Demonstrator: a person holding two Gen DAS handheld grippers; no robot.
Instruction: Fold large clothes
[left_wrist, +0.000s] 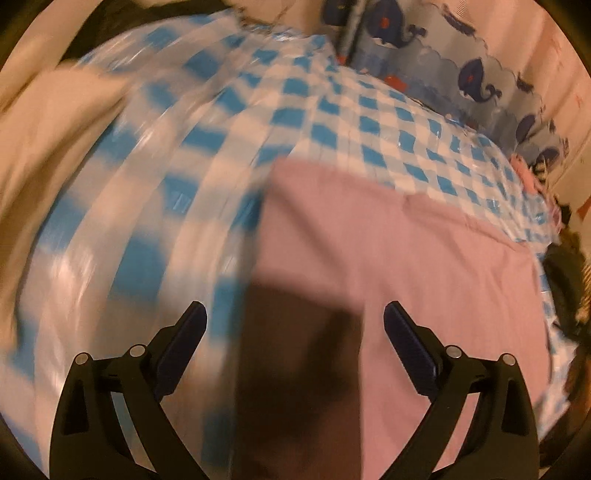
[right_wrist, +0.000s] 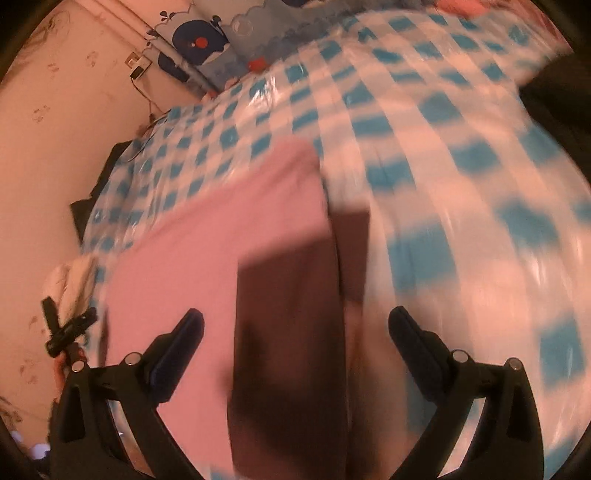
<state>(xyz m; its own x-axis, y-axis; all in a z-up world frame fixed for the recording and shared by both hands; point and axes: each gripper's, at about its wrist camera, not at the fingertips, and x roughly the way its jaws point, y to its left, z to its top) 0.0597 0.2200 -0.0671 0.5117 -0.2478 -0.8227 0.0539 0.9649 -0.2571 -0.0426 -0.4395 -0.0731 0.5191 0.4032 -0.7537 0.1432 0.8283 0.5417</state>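
- Pink cloth, the garment (left_wrist: 388, 266), lies flat on the blue-and-white checked cover (left_wrist: 332, 110) of the bed, ahead of both pairs of my fingers.
- No brand, label or writing can be read anywhere; both views are smeared with blur.
- Left gripper (left_wrist: 294, 317): my fingers stand wide apart, nothing between them. The garment spreads ahead and off to their right side; a dark shadow falls on it in the gap.
- Right gripper (right_wrist: 295, 325): fingers likewise spread apart and empty. Here the garment lies ahead and to their left, with the checked cover (right_wrist: 443, 147) to the right.
- Whether either pair touches the cloth I cannot tell.
- Only the left view shows a cream fabric (left_wrist: 55, 129) bunched far to the left of my fingers.
- Only the right view shows a wall socket with a cable (right_wrist: 137, 68) on the pinkish wall, and a small black object (right_wrist: 62, 328) beside something white, left of my fingers.
- Both views show a whale-print fabric (left_wrist: 480, 81) at the far edge of the bed (right_wrist: 199, 40).
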